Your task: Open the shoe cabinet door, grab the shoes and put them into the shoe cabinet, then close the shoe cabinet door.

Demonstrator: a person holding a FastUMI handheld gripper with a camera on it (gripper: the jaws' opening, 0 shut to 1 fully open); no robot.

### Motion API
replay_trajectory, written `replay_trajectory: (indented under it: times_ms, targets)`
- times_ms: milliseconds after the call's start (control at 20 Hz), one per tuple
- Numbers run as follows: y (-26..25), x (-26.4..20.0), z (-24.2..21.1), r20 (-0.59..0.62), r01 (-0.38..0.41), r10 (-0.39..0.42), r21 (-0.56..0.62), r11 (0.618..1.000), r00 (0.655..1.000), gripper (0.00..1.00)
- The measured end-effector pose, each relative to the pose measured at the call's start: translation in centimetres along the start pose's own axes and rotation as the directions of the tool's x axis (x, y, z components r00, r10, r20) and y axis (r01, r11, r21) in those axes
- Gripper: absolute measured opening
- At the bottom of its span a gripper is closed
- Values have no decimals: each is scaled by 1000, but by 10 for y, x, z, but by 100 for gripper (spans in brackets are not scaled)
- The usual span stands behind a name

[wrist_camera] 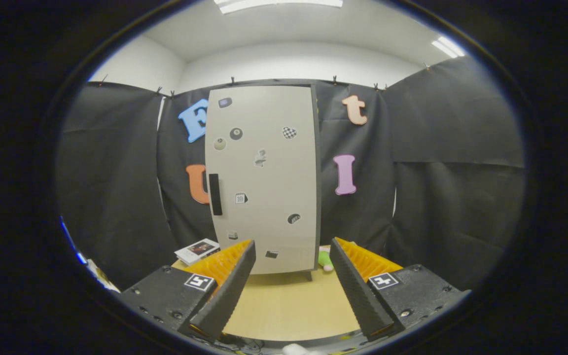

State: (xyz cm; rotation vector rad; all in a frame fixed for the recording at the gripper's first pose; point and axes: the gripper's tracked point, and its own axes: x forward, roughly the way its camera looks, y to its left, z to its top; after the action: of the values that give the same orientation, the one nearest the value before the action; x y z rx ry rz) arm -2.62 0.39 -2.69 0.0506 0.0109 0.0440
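Observation:
The shoe cabinet (264, 172) stands upright on the wooden table (289, 301), straight ahead beyond my fingers. Its pale door is shut and carries several small stickers. A black vertical handle (215, 194) sits on the door's left edge at mid height. My gripper (292, 256) is open, its two black ribbed fingers spread wide with nothing between them, some way short of the cabinet's foot. A small green and pink thing (325, 260), perhaps a shoe, peeks out at the cabinet's lower right, just beyond the right finger; most of it is hidden.
A small white box with a dark picture (197, 250) lies on the table left of the cabinet, beyond the left finger. Black cloth walls close in behind and on both sides. Bare tabletop stretches between the fingers and the cabinet.

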Motion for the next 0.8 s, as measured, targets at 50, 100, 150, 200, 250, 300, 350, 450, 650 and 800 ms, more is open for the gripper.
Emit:
replay_trajectory:
  times_ms: [50,100,150,200,250,300,350,450,650,800]
  targets:
    - [0,-1,0,2,1,-1,-5,1000,1000,99]
    - [1,-2,1,6,1,-1,-9,1000,1000,99]
    - [2,-2,1,7,0,0,-14,1000,1000,99]
    - [2,-2,2,9,-1,1,-18,1000,1000,99]
    - [3,-2,1,8,0,0,-20,1000,1000,99]
    - [2,-2,2,8,0,0,-17,1000,1000,99]
    - [3,-3,2,9,-3,3,-12,1000,1000,99]
    - [1,-3,2,11,8,-7,-8,1000,1000,99]
    - [3,-5,4,18,2,-2,-5,1000,1000,99]
    - [4,-6,4,18,0,0,-9,1000,1000,99]
